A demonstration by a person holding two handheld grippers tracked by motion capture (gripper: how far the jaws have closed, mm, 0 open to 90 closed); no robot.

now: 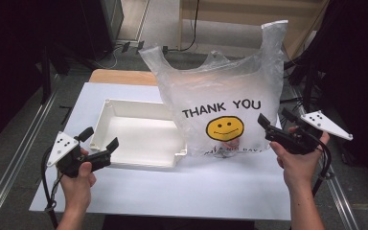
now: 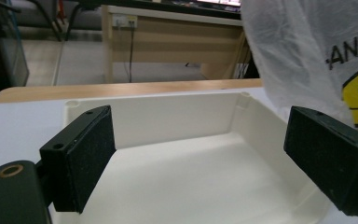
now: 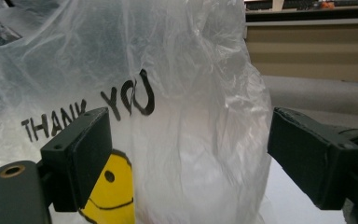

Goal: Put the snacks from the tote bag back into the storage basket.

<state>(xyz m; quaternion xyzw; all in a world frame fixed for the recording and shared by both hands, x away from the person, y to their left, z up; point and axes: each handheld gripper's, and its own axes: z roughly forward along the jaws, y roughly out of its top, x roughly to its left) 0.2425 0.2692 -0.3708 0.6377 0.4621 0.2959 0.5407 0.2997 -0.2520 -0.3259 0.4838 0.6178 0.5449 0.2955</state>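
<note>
Nearest the high camera: two forearms entering from the bottom edge, each hand carrying a two-jaw gripper above a white table (image 1: 182,191). Left gripper (image 1: 99,137) held over the near left part of the table, just beside the near rim of a white tray (image 1: 106,108); jaws spread apart, nothing between them, pads (image 2: 93,154) bare and dark in the left gripper view. Seen past those jaws: hollow tray interior, far wall upright, rounded corners. Right gripper (image 1: 274,120) held at the right side of the table, jaws apart and clamped on nothing; grey three-cornered plate riding on top, cable trailing down past the wrist. Right gripper pointed toward a translucent plastic bag (image 1: 220,86), near its right flank; contact between jaw and film not determinable from the high view. Right gripper view: both pads (image 3: 91,154) standing wide, bag surface bulging beyond and between them, film not pinched. Bag standing upright on the table, just to the right of the tray, base touching or overlapping the tray's right rim; exact relation not determinable. Bag handles raised, right one tallest, mouth slack and crumpled. Printed on the front: "THANK YOU" above a yellow smiley face (image 1: 224,128), smaller line of print beneath, partly illegible. Dim shape visible through the film near the bag's base, not identifiable. Wooden board (image 1: 122,76) lying at the far edge of the table behind the tray.
</note>
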